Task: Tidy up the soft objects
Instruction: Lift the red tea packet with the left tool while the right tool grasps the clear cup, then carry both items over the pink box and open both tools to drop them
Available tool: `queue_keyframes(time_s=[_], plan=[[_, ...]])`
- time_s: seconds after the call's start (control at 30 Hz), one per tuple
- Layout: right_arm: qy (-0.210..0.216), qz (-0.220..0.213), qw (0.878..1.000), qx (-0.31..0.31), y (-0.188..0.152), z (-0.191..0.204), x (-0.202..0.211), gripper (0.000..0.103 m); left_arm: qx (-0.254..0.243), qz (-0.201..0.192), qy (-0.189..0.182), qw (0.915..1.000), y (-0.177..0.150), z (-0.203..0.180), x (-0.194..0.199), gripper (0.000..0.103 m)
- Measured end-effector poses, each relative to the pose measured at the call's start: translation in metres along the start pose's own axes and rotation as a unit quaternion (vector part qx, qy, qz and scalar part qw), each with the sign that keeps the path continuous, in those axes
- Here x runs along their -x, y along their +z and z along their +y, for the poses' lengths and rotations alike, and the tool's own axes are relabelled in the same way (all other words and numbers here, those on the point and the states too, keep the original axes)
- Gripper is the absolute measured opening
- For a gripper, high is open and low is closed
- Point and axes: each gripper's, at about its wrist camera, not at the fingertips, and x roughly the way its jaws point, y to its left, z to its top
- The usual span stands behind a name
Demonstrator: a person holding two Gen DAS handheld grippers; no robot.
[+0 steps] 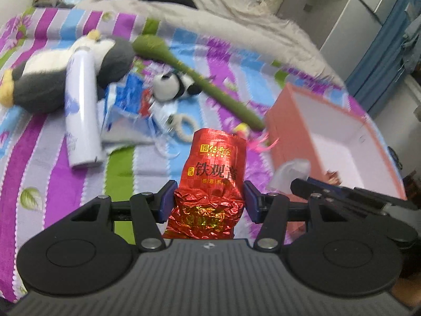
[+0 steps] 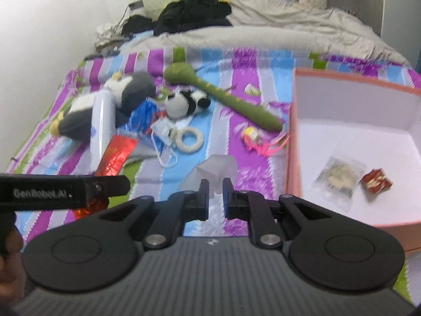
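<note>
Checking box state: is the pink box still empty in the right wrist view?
No, the pink box already holds a clear packet and a small red packet on its white floor.

Two plush toys (image 2: 110,105) (image 2: 184,102), two red packets (image 1: 210,181) (image 2: 376,181), one box (image 2: 292,144)

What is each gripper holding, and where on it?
Left gripper: red tea packet, by its crumpled lower end. Right gripper: translucent plastic piece, by its near edge.

Both views are evenly and softly lit, without hard shadows. Motion blur smears the striped bedsheet (image 1: 52,184) and the toys. The fisheye lens bends edges and darkens corners.
</note>
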Motion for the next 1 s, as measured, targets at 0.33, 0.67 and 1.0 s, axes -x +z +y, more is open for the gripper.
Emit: queue_keyframes(time_s=[0.33, 0.67, 1.0], plan=[[-0.023, -0.062, 0.998, -0.009, 0.037, -0.038, 0.044, 0.014, -0.039, -0.046, -0.027, 0.9978, 0.044, -0.065, 0.033, 0.06], [-0.048, -0.104, 0.993, -0.008, 0.063, -0.076, 0.073, 0.014, -0.069, -0.074, -0.059, 0.9931, 0.076, -0.127, 0.041, 0.06], [-0.083, -0.076, 0.993, -0.035, 0.067, -0.128, 0.06, 0.014, -0.1, -0.045, -0.082, 0.9906, 0.091, -0.181, 0.0, 0.06]])
